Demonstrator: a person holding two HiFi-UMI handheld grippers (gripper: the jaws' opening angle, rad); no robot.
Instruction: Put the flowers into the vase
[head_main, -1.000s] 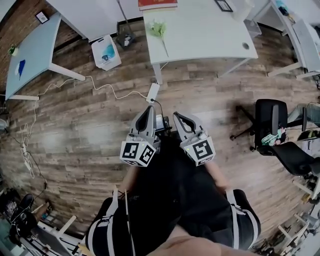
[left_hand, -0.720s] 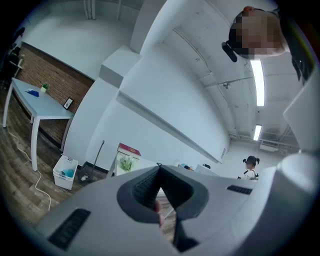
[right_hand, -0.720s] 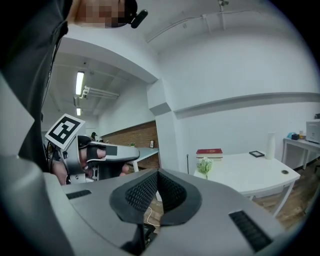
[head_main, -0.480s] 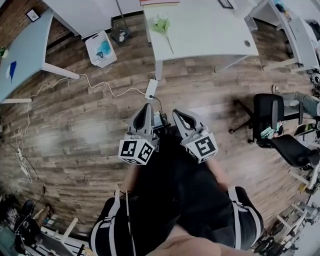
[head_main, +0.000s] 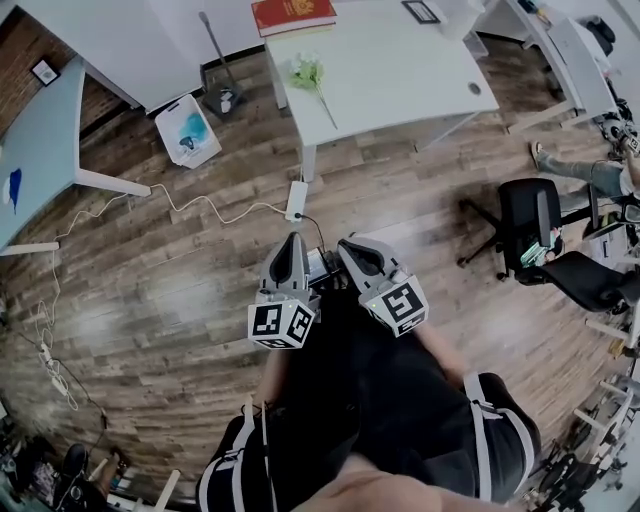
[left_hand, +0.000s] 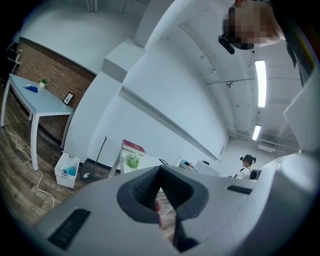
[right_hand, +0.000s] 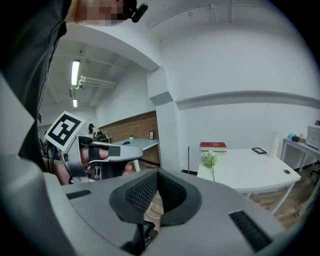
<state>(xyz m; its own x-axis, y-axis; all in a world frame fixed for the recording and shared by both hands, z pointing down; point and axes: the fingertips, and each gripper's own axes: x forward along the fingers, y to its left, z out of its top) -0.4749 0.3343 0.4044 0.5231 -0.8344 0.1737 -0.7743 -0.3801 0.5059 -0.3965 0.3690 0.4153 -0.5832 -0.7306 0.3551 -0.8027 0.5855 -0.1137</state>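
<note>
**Clearances, head view.** Open wooden floor (head_main: 180, 290) separates the left hand-held gripper (head_main: 291, 243) and right hand-held gripper (head_main: 350, 247) from the white table (head_main: 420, 80) ahead. Only a power strip (head_main: 296, 200) and its cable (head_main: 215, 220) lie on that stretch, both flat on the boards. The table leg (head_main: 309, 160) at the near left corner stands ahead of the left hand-held gripper. A white bin (head_main: 187, 130) and a long-handled dustpan (head_main: 222, 98) flank the table's left side. An office chair (head_main: 535, 215) stands well apart to the right. The tabletop is largely bare, with flowers (head_main: 308, 72) near its left edge and a red book (head_main: 293, 14) and small frame (head_main: 420, 10) along the far edge.
</note>
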